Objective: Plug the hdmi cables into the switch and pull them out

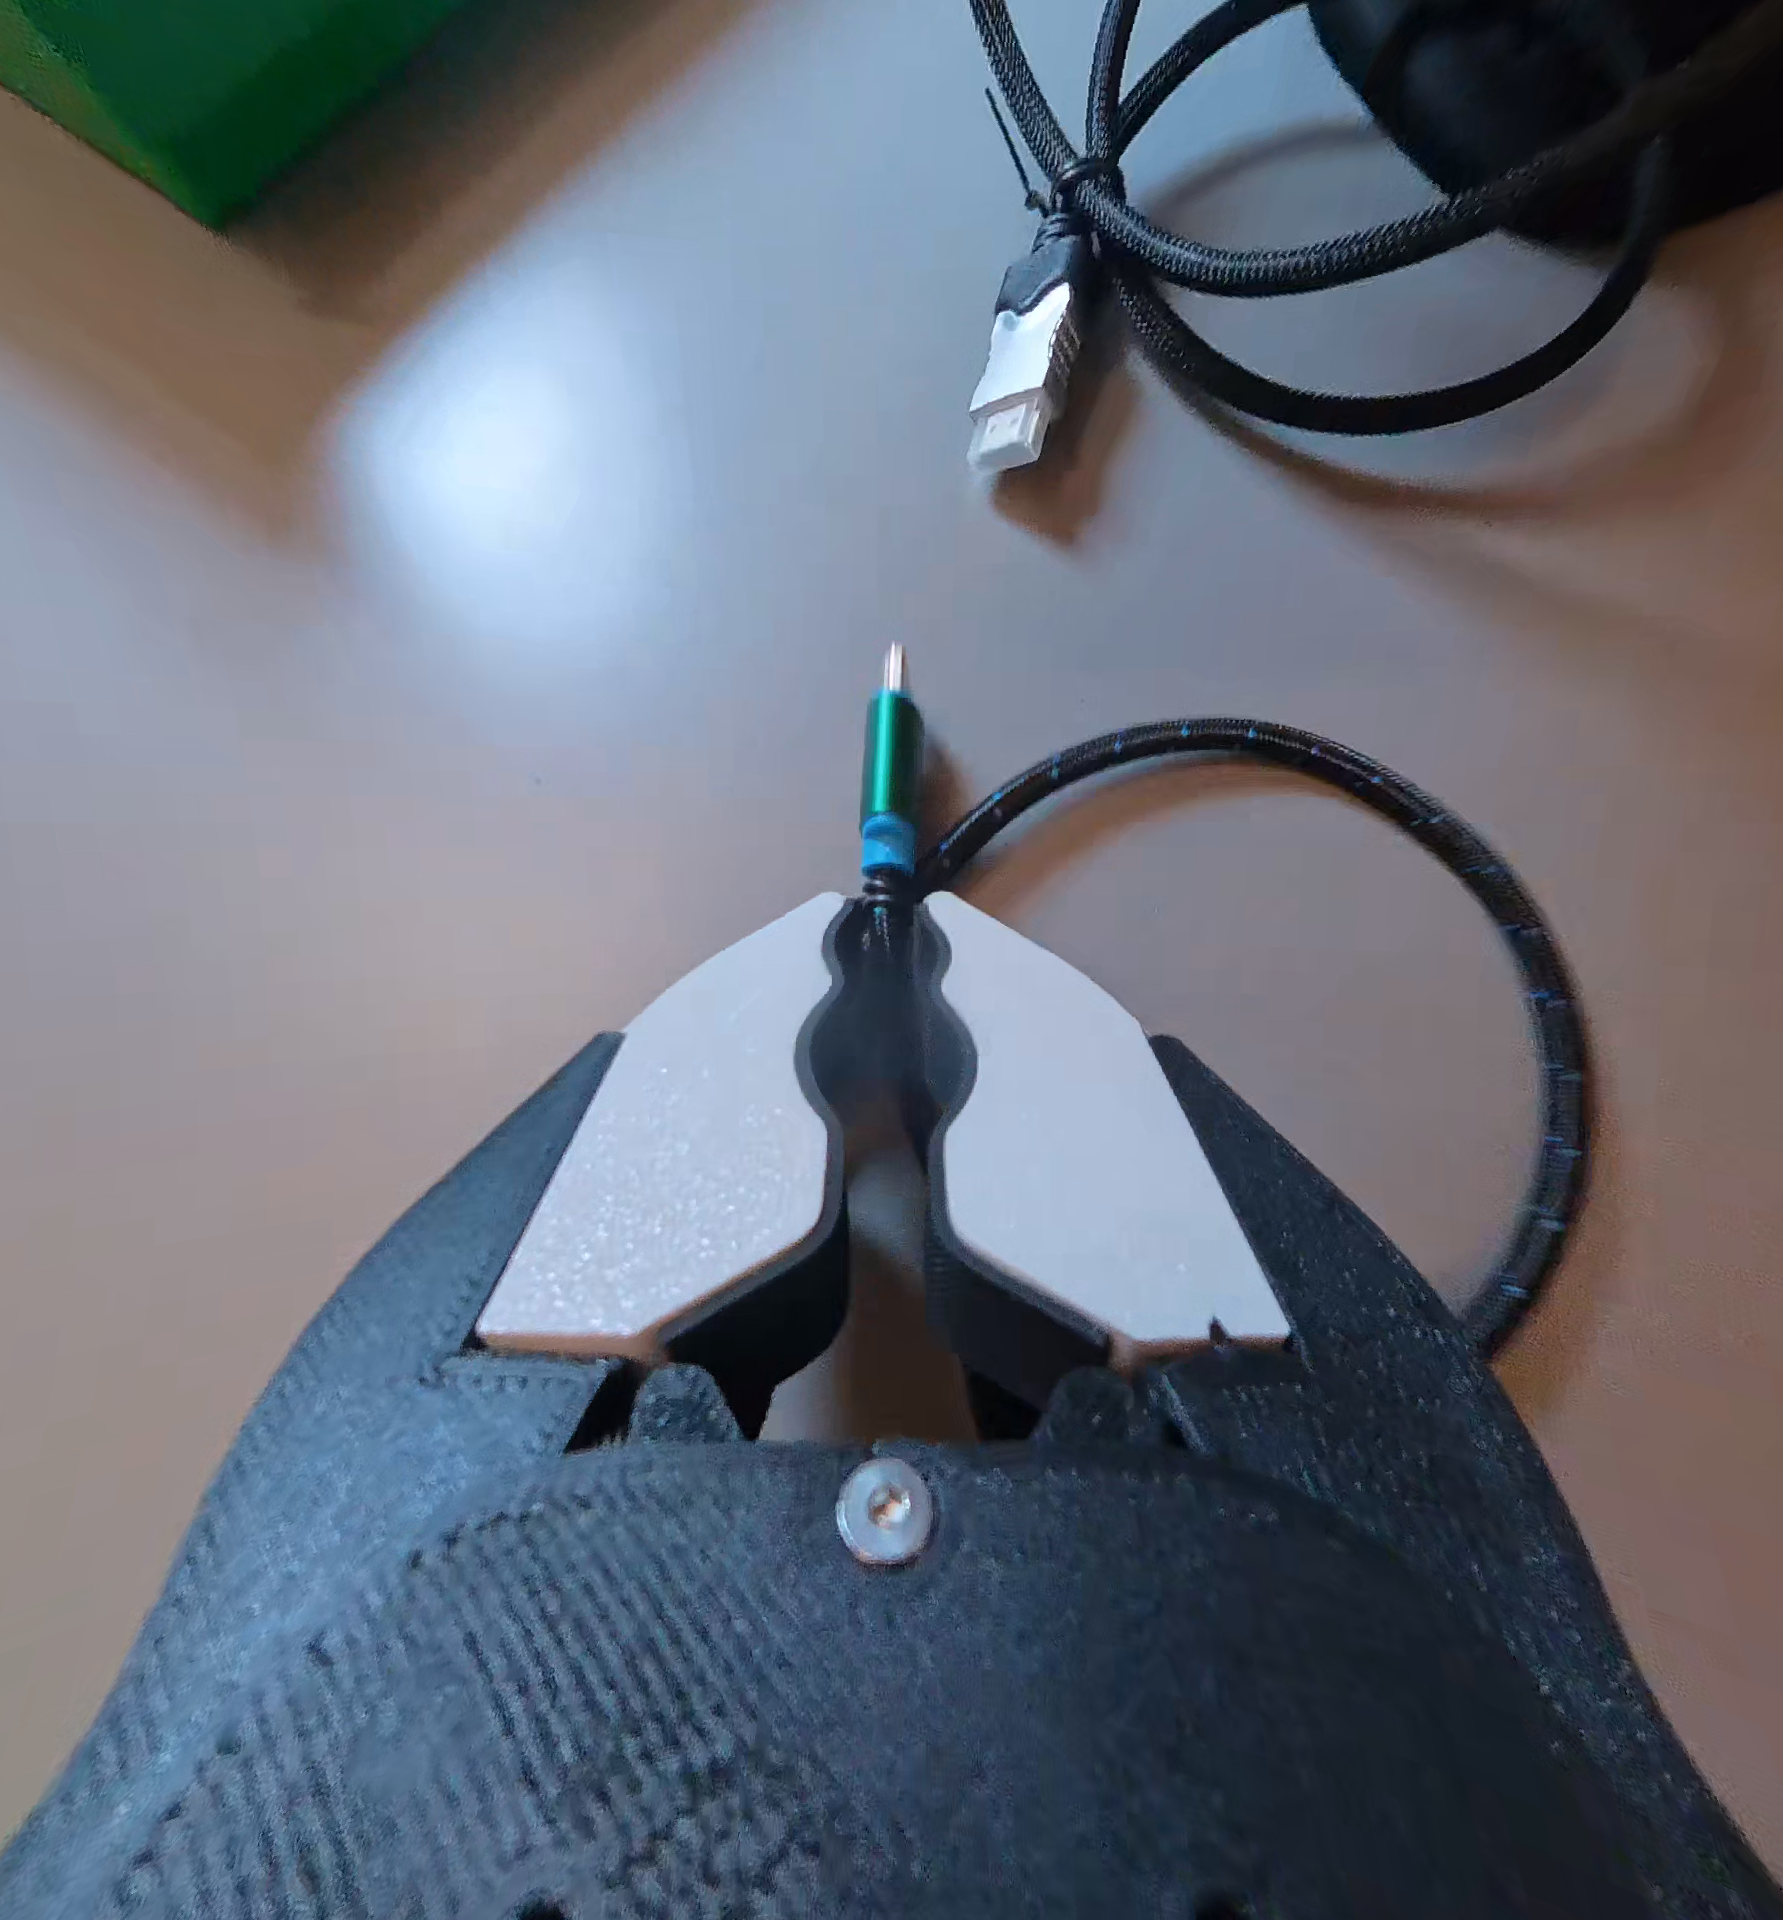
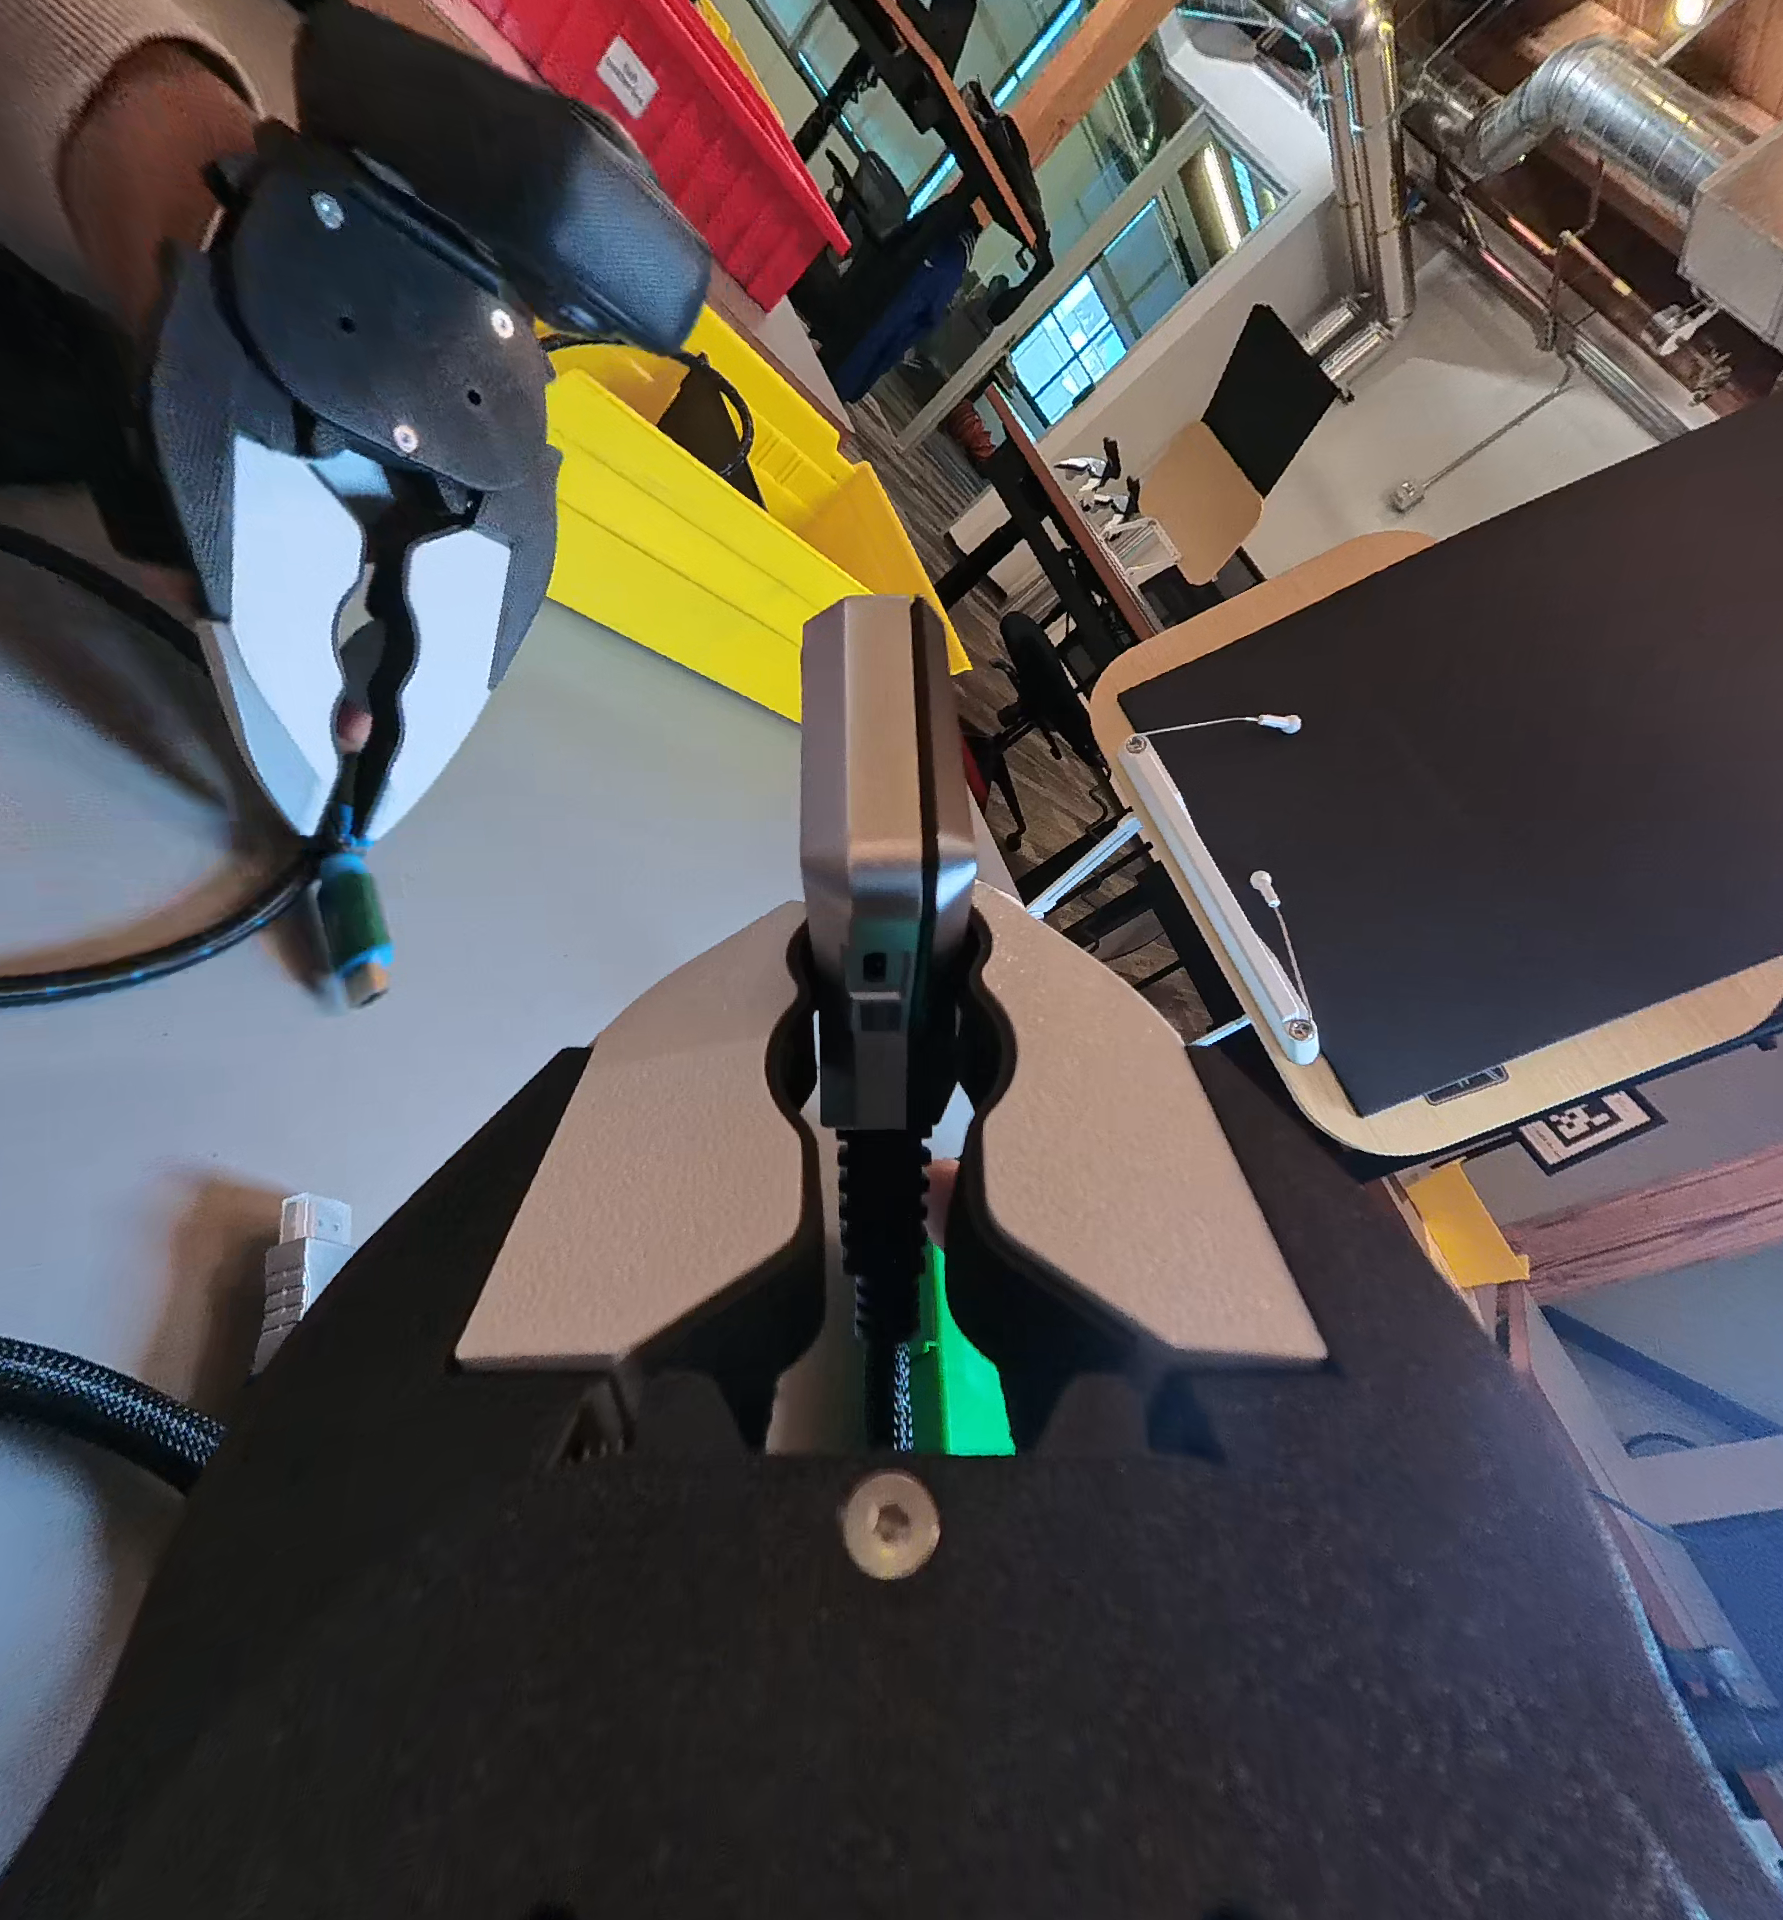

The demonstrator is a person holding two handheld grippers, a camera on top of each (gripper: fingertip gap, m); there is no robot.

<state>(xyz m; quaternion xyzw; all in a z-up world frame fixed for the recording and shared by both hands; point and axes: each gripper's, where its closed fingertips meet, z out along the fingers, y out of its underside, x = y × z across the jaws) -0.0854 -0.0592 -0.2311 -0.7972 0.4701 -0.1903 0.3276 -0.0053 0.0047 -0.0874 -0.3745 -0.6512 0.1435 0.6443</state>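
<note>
**Both grippers clamped, plug and switch apart**

At far left we see a green box (image 1: 191, 94) on the table (image 1: 347, 727). Our left gripper (image 1: 887, 904) pinches the braided cable just behind the green plug (image 1: 892, 764), fingers together on it. A silver plug (image 1: 1022, 384) lies loose beyond, beside coiled black cables (image 1: 1282, 239). Our right gripper (image 2: 887, 966) clamps the grey switch (image 2: 882, 748), raised above the table; yellow bins (image 2: 700, 530) stand behind.

Green plug (image 1: 892, 764) with blue collar on black, blue-flecked braided cable (image 1: 1489, 894); white plug (image 1: 1022, 379); grey switch (image 2: 882, 769); yellow bin (image 2: 689, 540).
</note>
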